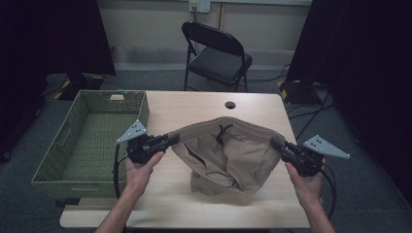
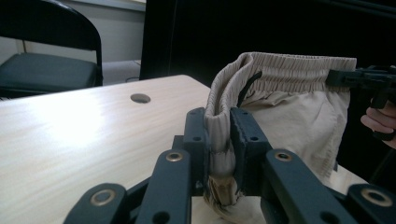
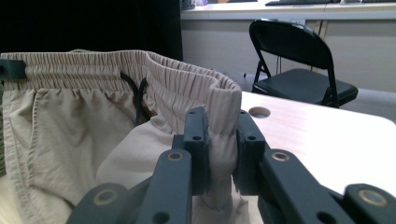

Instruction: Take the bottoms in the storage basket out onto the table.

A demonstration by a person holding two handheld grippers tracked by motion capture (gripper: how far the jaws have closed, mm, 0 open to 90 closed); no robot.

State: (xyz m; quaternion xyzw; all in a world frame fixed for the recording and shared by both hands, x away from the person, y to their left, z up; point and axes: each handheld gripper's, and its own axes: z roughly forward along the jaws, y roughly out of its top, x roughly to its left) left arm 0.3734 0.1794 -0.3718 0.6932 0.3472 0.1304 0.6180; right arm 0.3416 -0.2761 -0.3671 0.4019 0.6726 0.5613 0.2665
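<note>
Tools pinch ribbed elastic waistband, beige shorts.

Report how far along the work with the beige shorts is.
Done: the left claw and right claw each clamp one end of the beige shorts' elastic waistband, stretched between them. In hand: shorts raised, lower part still on the table. Left, probably: moving them to the empty green basket.
</note>
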